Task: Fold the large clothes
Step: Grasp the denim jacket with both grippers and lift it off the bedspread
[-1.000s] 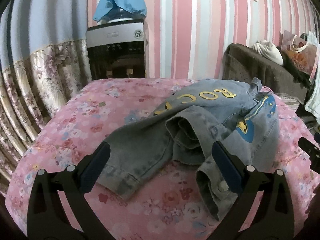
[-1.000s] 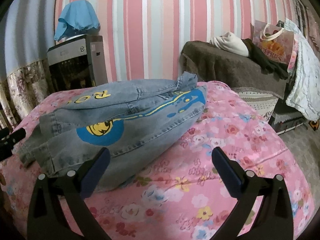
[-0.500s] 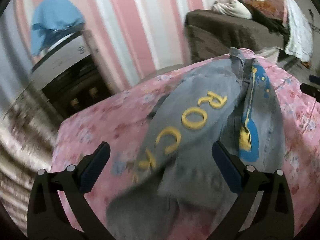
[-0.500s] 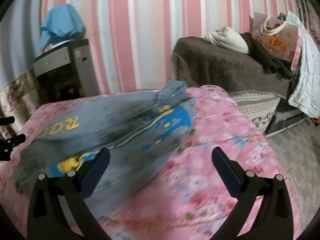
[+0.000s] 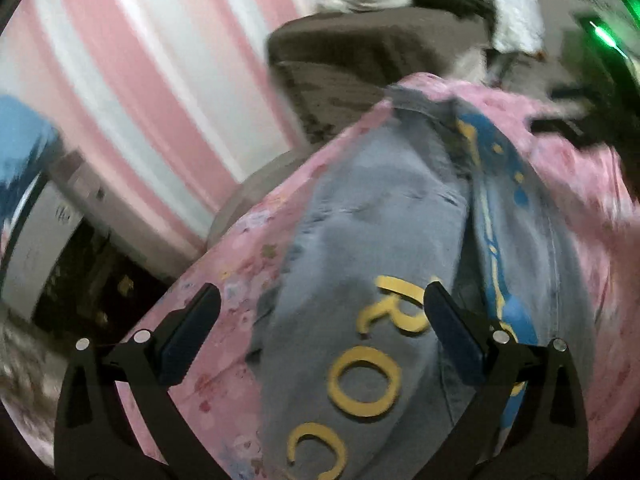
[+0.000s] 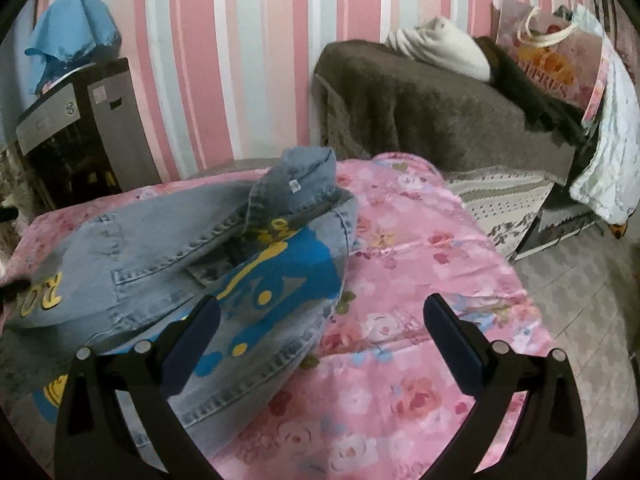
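A grey-blue denim jacket (image 5: 372, 240) with yellow letters and a blue and yellow print lies crumpled on the pink floral table cover (image 5: 224, 288). My left gripper (image 5: 320, 320) is open and empty, hovering over the jacket's lettered part; this view is tilted and blurred. In the right wrist view the jacket (image 6: 168, 248) lies at the left with its collar raised. My right gripper (image 6: 320, 328) is open and empty above the jacket's printed edge and the pink cover (image 6: 400, 360).
A water dispenser (image 6: 80, 120) under a blue cloth (image 6: 72, 36) stands at the back left by the striped wall. A brown-covered couch (image 6: 420, 104) with a white garment, a gift bag (image 6: 552, 60) and a white quilt stands at the right. Floor lies beyond the table's right edge.
My left gripper has swung over the jacket and rolled, so its view now looks along the lettering. My right gripper has moved closer to the jacket's collar end. Both stay open.
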Motion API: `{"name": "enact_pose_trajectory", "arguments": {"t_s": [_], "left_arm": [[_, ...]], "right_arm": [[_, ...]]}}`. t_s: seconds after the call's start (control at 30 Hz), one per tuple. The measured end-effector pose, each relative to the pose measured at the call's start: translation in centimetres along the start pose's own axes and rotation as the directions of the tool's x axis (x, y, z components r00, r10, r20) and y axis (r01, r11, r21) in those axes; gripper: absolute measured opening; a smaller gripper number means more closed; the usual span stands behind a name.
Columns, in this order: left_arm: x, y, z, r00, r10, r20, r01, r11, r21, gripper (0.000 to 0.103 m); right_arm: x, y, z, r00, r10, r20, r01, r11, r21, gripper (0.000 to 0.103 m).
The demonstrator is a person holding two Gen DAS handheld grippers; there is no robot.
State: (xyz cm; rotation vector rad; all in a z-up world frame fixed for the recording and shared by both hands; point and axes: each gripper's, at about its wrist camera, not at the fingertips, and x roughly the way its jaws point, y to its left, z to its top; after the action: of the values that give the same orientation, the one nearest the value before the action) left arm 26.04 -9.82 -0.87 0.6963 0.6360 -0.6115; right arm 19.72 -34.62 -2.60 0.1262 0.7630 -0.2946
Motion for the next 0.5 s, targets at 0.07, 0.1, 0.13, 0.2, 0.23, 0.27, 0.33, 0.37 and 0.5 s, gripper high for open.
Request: {"name": "enact_pose_trajectory", "arguments": {"t_s": [0.07, 0.1, 0.13, 0.2, 0.23, 0.27, 0.33, 0.37, 0.5], "left_arm": [[0.2, -1.7, -0.4, 0.999, 0.045, 0.022, -0.047, 0.995, 0.084, 0.1], [0.6, -2.6, -0.7, 0.996, 0.081, 0.029, -0.084, 0.988, 0.127, 0.1], [0.9, -2.8, -0.9, 0.996, 0.089, 0.023, -0.091, 0.986, 0.139, 0.1], [2.7, -2.5, -1.0, 0.996, 0.082, -0.025, -0.078, 0.989, 0.13, 0.1], [3.4, -2.2, -0.8, 0.996, 0.076, -0.044, -0.07, 0.99, 0.119, 0.1], [4.0, -1.7, -0.8, 0.996, 0.067, -0.063, -0.06, 0.993, 0.106, 0.1], [4.9, -0.3, -0.4, 0.996, 0.039, -0.08, -0.035, 0.998, 0.052, 0.088], [5.2, 0.5, -0.2, 0.996, 0.015, -0.084, -0.014, 1.0, 0.016, 0.083], [6.6, 4.3, 0.5, 0.994, -0.071, -0.084, 0.058, 0.987, -0.149, 0.046]], "right_arm": [[1.1, -0.1, 0.0, 1.0, 0.016, -0.022, -0.015, 1.0, 0.013, 0.102], [1.4, -0.1, -0.1, 0.999, 0.02, -0.028, -0.02, 1.0, 0.019, 0.102], [2.0, 0.0, -0.2, 0.999, 0.032, -0.04, -0.031, 0.999, 0.03, 0.101], [3.0, 0.2, -0.6, 0.996, 0.056, -0.063, -0.053, 0.997, 0.047, 0.101], [3.3, 0.4, -0.9, 0.995, 0.062, -0.076, -0.058, 0.997, 0.051, 0.101], [3.6, 0.6, -1.3, 0.993, 0.072, -0.094, -0.067, 0.996, 0.055, 0.101], [3.7, 0.9, -2.1, 0.99, 0.08, -0.112, -0.074, 0.996, 0.055, 0.1], [3.8, 1.0, -2.5, 0.99, 0.074, -0.121, -0.068, 0.996, 0.053, 0.097], [5.0, 0.8, -3.6, 0.971, 0.152, -0.185, -0.134, 0.985, 0.107, 0.058]]}}
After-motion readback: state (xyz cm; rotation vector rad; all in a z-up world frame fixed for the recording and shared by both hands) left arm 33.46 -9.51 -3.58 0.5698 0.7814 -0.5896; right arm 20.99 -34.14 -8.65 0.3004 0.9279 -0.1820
